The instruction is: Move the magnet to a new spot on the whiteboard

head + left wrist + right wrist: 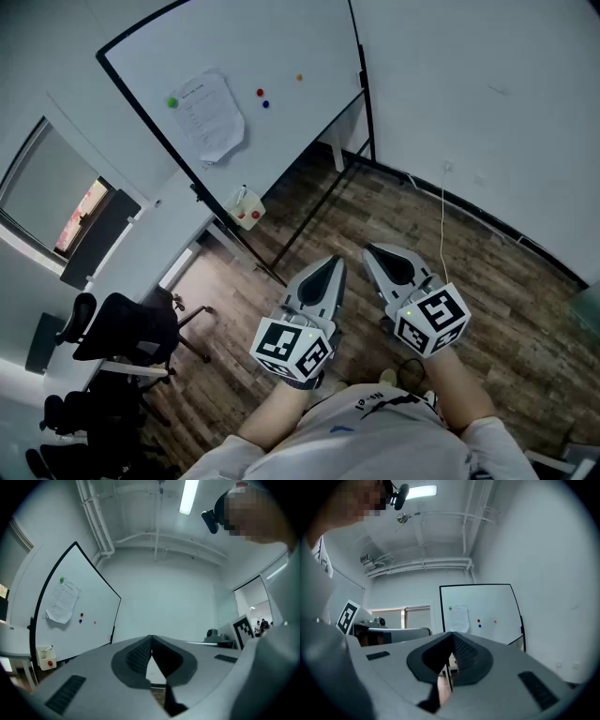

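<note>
In the head view, the left gripper (332,264) and right gripper (375,251) are held side by side above the wooden floor (525,281), well apart from the whiteboard (281,37). On the board, a red magnet (260,93), a blue magnet (265,104) and an orange magnet (300,77) sit beside a paper sheet (211,117) pinned by a green magnet (172,102).

In the left gripper view, the jaws are pressed together with nothing between them, and the board stands off to the left.

In the right gripper view, the jaws also meet and hold nothing, and the board is ahead of them.

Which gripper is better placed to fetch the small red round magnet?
Right, probably. Both are shut and distant, but the right gripper points nearly at the small red round magnet; the left gripper aims past the white whiteboard.
</note>
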The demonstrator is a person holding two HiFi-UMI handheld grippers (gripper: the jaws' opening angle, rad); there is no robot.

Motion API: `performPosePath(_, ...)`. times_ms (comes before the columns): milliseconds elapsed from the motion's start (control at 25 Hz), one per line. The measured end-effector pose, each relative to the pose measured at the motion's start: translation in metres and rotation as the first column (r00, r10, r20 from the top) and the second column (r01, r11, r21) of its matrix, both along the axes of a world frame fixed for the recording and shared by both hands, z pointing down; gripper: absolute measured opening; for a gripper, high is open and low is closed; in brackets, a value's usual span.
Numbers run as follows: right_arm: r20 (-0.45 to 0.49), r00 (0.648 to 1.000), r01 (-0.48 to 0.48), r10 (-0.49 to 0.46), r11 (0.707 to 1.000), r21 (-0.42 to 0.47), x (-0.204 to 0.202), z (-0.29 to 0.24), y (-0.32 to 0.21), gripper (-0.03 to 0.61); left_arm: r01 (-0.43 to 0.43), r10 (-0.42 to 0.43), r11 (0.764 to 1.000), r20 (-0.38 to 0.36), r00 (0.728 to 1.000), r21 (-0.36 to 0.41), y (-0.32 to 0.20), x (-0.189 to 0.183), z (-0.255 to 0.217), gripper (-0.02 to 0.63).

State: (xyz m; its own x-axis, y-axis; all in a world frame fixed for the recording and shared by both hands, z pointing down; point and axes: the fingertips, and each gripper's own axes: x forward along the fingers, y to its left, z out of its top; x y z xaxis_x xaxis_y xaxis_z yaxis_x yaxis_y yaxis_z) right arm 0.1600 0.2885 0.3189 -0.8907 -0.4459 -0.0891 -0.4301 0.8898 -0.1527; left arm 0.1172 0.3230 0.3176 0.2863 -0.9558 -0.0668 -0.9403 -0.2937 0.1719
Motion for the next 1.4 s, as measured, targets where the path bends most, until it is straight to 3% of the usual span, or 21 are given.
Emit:
performPosePath(440, 0.016, 1.0, 0.023, -0.023, 1.0, 0.008, 0.032, 0.003, -0.018, 0.014, 0.032, -0.032, 0.999, 0.007, 0.999, -0.003, -0.015, 0.029, 0.006, 0.012)
performPosePath(720, 0.057, 0.996, 0.061, -0.062, 0.998, 0.012, 0.033, 0.001, -0.032, 0.014, 0.118, -0.118, 0.993, 0.034, 0.992, -0.021, -0.022, 0.012, 0.011, 0.011)
performPosePath(1080, 0.034, 0.995, 0.094, -0.094, 0.996, 0.001, -0.01, 0.015, -0.06, 0.014, 0.15, -0.15, 0.988, 0.024, 0.988, -0.024, -0.056, -0.03, 0.023, 0.011)
performPosePath(1400, 0.002, 0.995, 0.103, -0.103, 0.994, 0.021, -0.098, 0.015, -0.125, 0.014, 0.149, -0.149, 0.989, 0.036, 0.988, -0.009, -0.126, -0.108, 0.027, 0.012)
